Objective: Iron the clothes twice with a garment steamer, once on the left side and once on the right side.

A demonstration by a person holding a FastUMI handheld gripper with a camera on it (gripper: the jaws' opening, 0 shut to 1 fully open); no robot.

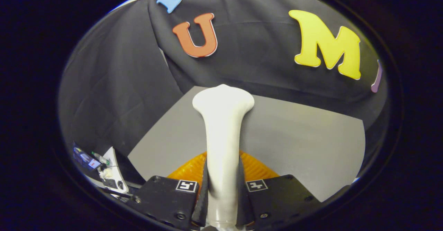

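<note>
**Steamer clamped, head poking out over the table**

So here we're holding the gripper (pixel 221 186) roughly level, aimed across the grey table (pixel 304 144) toward the black cloth wall (pixel 114 85). Off to the left, past the table edge, there's some small clutter (pixel 104 170) we can't really make out. In the middle, both fingers press on the white garment steamer (pixel 223 134), one per side. Its handle runs between them and its flared head sits beyond the tips. Something orange and ribbed (pixel 256 168) peeks out just behind the fingers, under the steamer.

A grey worktop (pixel 294 134) is seen, backed by the black cloth wall (pixel 104 96). Small clutter (pixel 104 170) is heaped beside its near corner.
</note>
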